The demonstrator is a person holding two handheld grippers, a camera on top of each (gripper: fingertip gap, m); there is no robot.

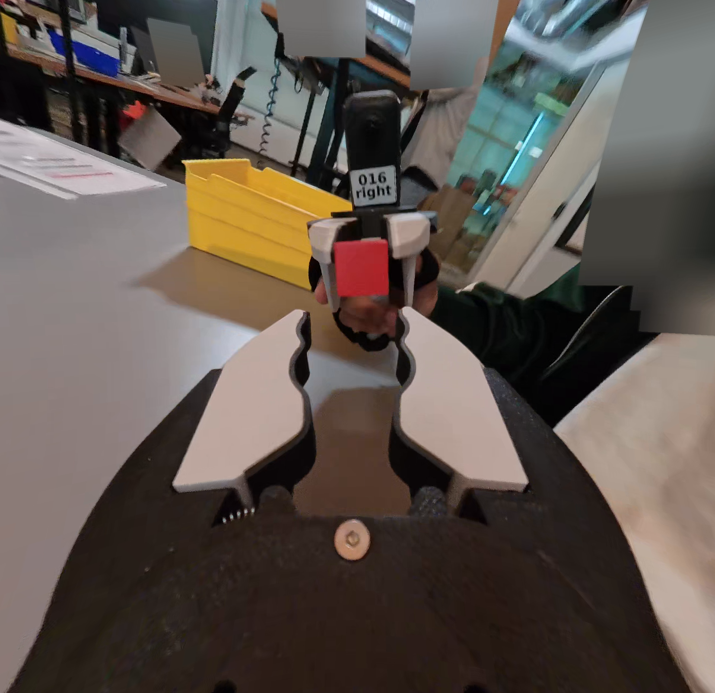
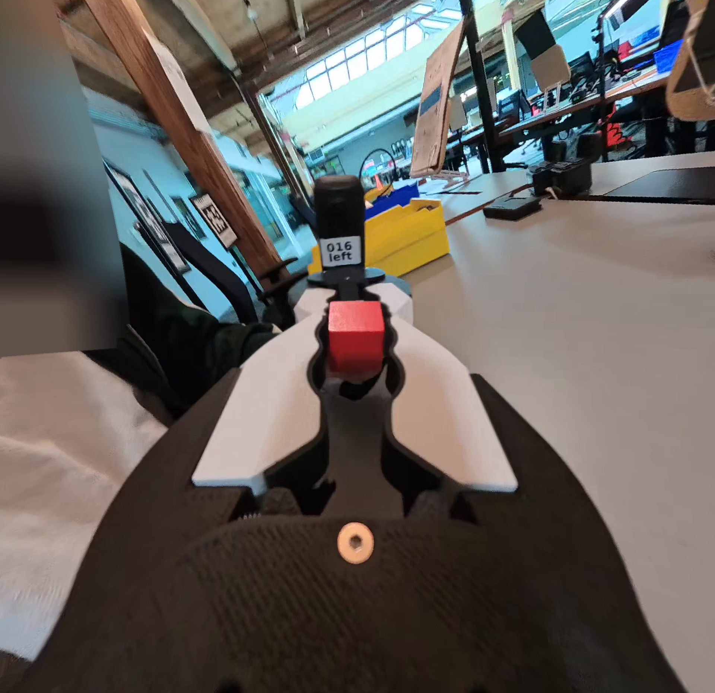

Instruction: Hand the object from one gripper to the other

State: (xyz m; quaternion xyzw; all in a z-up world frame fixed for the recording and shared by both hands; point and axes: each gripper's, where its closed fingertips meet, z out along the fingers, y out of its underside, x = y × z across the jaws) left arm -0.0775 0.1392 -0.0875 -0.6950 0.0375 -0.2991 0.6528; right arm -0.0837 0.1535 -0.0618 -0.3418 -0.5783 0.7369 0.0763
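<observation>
A red cube (image 1: 360,267) is clamped between the fingers of my right gripper (image 1: 369,287), which faces the left wrist camera above the table. In the right wrist view the right gripper (image 2: 356,322) is shut on the cube (image 2: 356,336) near its fingertips. My left gripper (image 1: 354,320) is open and empty. Its fingertips are just short of the cube and a little below it. In the right wrist view the left gripper's white fingers (image 2: 400,305) show behind the cube, one on each side. I cannot tell whether they touch it.
A yellow bin (image 1: 247,214) stands on the grey table (image 1: 96,326) behind the grippers; it also shows in the right wrist view (image 2: 406,233). A person's dark green sleeve (image 1: 503,326) and white cloth (image 1: 638,481) lie to the right. Black devices (image 2: 510,208) sit farther back. Less than 4 cm separates the two grippers' tips.
</observation>
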